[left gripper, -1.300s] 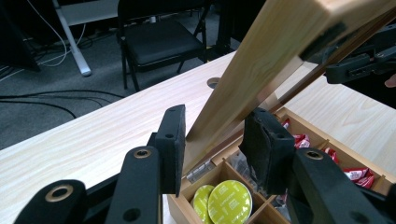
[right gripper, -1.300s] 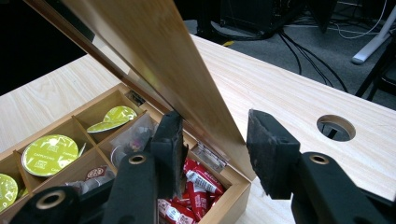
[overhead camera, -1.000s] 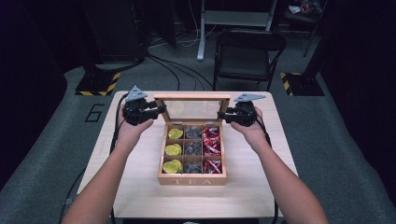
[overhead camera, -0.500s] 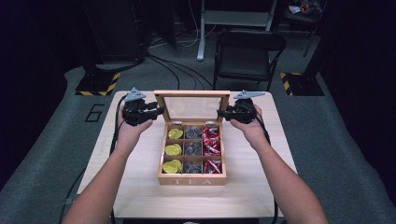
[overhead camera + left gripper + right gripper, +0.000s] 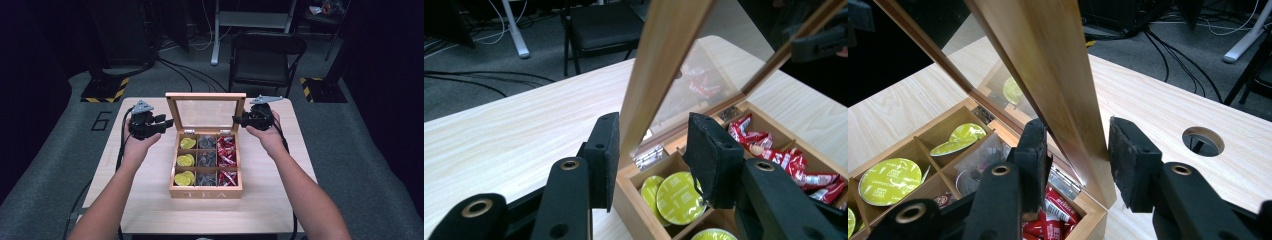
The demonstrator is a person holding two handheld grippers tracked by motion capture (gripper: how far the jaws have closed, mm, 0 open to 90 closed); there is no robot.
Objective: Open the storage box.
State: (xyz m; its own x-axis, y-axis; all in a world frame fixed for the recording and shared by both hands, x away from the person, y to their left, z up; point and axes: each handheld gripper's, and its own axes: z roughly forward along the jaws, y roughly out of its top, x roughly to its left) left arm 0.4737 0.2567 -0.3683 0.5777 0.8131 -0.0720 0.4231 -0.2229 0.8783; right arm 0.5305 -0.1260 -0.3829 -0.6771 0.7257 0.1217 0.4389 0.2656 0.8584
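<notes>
A wooden tea box stands in the middle of the table with its glass lid raised upright. Its columns hold yellow-green capsules, dark capsules and red packets. My left gripper is at the lid's left edge. In the left gripper view its jaws have just been opening; the lid frame lies by one pad, clear of the other. My right gripper is at the lid's right edge. Its jaws have just been closing, and both pads sit against the frame.
Behind the table stands a dark chair, with cables on the floor around it. A round cable hole is cut in the tabletop near the right gripper. Bare tabletop lies on both sides of the box and in front of it.
The lid's top edge has risen a little, so the lid stands more upright. Both hands have stayed nearly where they were at its two side edges.
</notes>
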